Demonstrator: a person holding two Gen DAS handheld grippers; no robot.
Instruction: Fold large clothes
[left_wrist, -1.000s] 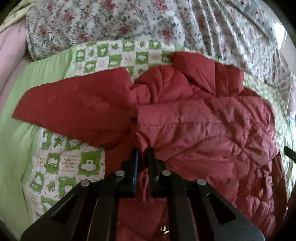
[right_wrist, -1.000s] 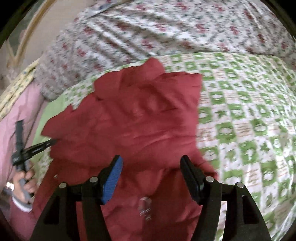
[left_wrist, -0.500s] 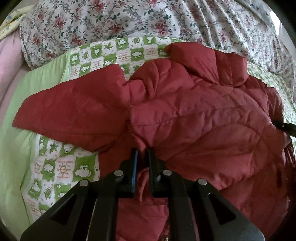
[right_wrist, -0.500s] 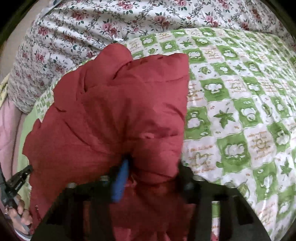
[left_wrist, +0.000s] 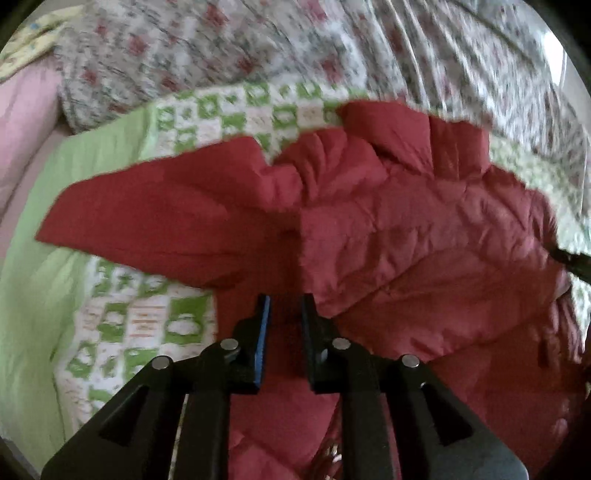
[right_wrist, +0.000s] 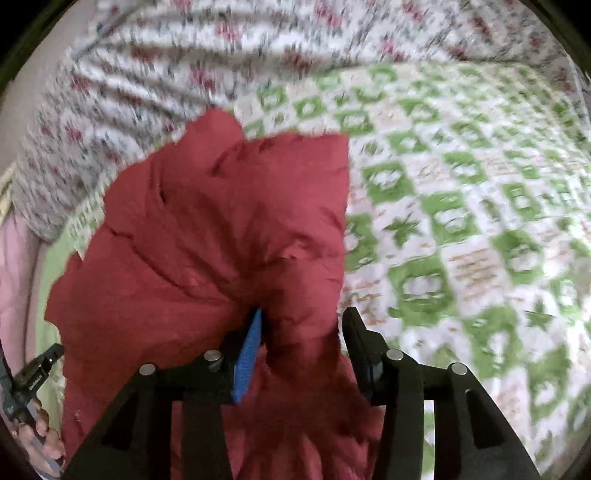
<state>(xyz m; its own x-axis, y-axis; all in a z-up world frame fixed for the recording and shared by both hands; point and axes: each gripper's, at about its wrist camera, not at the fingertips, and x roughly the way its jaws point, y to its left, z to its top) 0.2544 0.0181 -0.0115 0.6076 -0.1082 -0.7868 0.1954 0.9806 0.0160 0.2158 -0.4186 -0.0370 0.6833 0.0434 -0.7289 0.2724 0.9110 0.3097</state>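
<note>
A red quilted jacket (left_wrist: 406, 236) lies on a green-and-white patterned quilt (left_wrist: 140, 325), with one sleeve (left_wrist: 159, 218) stretched out to the left. My left gripper (left_wrist: 286, 314) sits at the jacket's near edge with its jaws a little apart and red fabric between them. In the right wrist view the jacket (right_wrist: 221, 229) is bunched up, and my right gripper (right_wrist: 303, 328) has its jaws around a thick fold of it. The left gripper also shows at the left edge of that view (right_wrist: 33, 376).
A floral bedspread (left_wrist: 332, 48) is heaped along the back of the bed. A pink pillow (left_wrist: 22, 122) and a plain green sheet (left_wrist: 33, 295) lie on the left. The quilt (right_wrist: 480, 221) stretches away to the right of the jacket.
My left gripper's jaws have opened slightly from shut on the fabric. My right gripper has closed in around the jacket fold and has lifted it. Both views are blurred by motion.
</note>
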